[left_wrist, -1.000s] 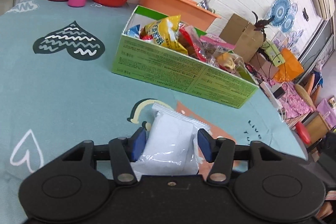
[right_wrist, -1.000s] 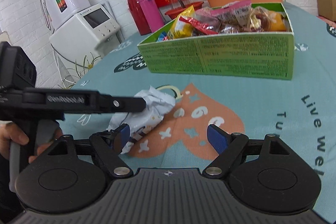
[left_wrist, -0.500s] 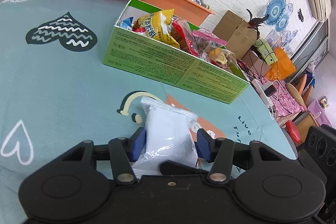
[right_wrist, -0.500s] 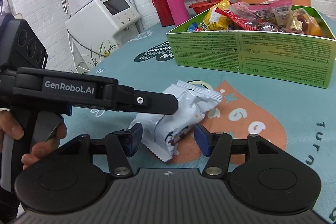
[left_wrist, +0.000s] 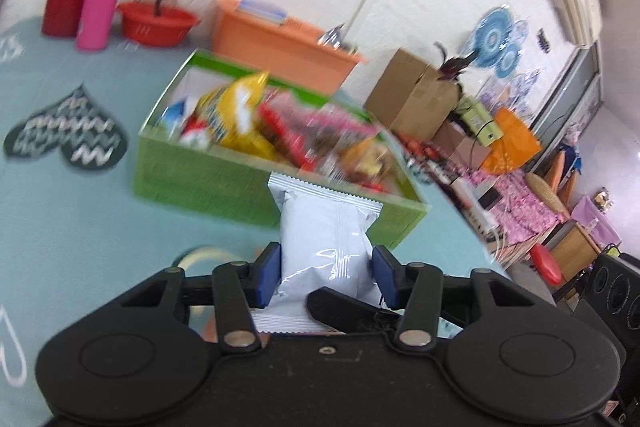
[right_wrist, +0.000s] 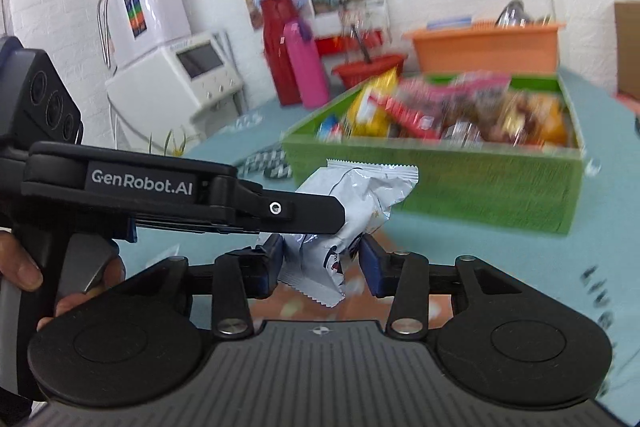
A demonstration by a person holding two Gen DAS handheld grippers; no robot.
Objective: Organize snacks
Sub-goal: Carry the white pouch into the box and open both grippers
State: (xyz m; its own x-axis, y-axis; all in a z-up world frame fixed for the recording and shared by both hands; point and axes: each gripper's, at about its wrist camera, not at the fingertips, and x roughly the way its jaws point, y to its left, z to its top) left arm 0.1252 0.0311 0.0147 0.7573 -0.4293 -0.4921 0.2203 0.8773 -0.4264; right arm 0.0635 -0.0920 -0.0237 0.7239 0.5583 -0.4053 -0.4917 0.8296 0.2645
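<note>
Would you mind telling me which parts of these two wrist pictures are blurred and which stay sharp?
Left wrist view: green snack box and the back wall smear with motion; white packet is crisp. Right wrist view: box contents streak, the same packet stays sharp, straight edges bow toward the frame's rim.

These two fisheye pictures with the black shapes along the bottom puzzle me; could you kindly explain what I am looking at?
No robot: a person holds a two-finger gripper in each hand, each with a camera looking along its fingers. One view shows the left gripper, the other the right gripper, with the left one's handle and a hand in shot. Both are closing on one white snack packet, lifted between their blue pads. Behind, on the teal tablecloth, stands a green box full of snacks.
</note>
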